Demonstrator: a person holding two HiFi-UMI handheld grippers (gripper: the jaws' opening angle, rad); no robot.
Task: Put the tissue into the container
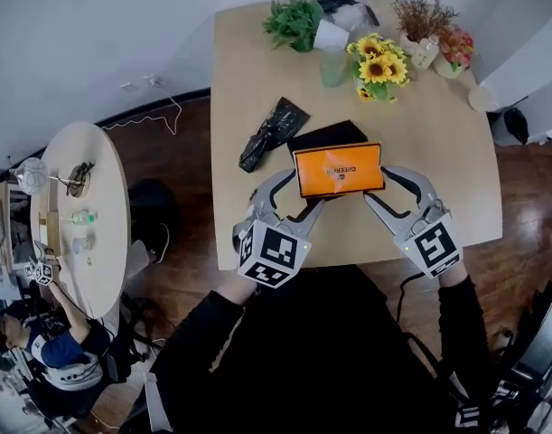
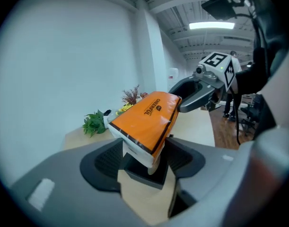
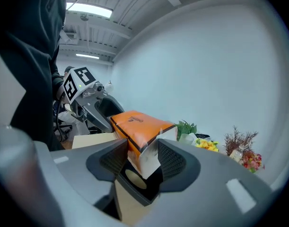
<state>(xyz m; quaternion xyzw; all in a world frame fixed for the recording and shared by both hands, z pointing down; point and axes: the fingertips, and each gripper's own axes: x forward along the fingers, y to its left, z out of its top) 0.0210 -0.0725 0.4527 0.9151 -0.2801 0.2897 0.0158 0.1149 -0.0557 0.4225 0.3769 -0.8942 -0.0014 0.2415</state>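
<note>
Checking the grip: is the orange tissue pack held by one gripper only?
No, the left gripper and the right gripper each clamp one end of the tissue pack.

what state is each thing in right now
tissue: held at both ends by the tools
left tool: shut on tissue
right tool: shut on tissue
container: on table, partly hidden by tissue
bag: crumpled, lying on table
sunflowers: upright
</note>
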